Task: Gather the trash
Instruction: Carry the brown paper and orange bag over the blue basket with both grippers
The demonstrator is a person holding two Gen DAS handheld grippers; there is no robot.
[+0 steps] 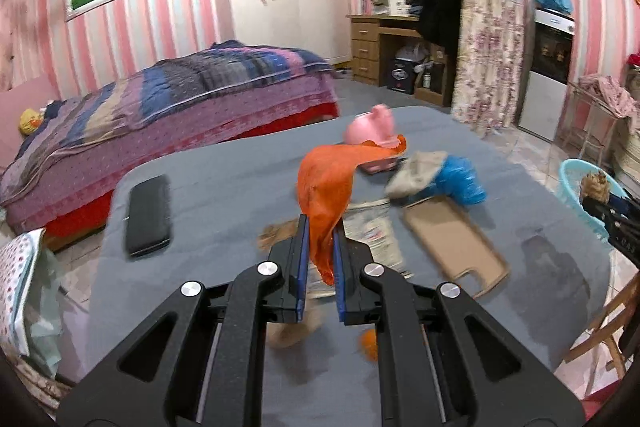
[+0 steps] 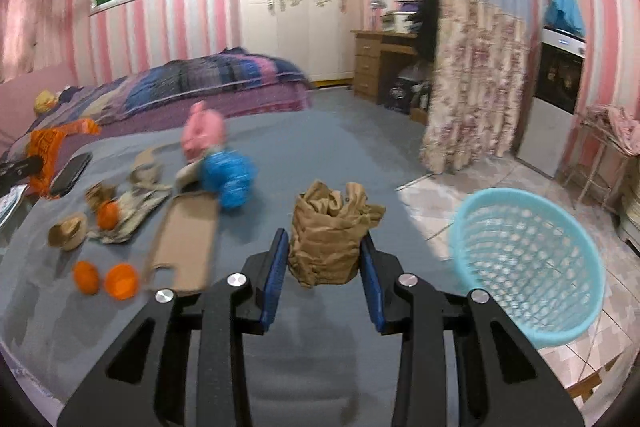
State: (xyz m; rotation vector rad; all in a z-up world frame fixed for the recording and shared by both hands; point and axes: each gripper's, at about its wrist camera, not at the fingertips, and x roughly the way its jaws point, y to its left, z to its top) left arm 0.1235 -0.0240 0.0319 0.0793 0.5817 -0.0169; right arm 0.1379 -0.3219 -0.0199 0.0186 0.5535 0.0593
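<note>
My right gripper point(image 2: 324, 259) clamps crumpled brown paper point(image 2: 330, 235), my left gripper point(image 1: 320, 259) pinches orange plastic film point(image 1: 326, 195); next, carry both over the turquoise mesh basket point(image 2: 528, 263) and release.

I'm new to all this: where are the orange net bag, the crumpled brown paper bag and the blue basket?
orange net bag point(image 1: 324, 187): left wrist view, its middle.
brown paper bag point(image 2: 328, 239): right wrist view, its front.
blue basket point(image 2: 472, 247): right wrist view, its rim.

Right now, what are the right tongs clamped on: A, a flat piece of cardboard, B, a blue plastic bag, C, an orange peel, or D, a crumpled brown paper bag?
D: the right tongs press their blue pads on both sides of the crumpled brown paper bag.
</note>
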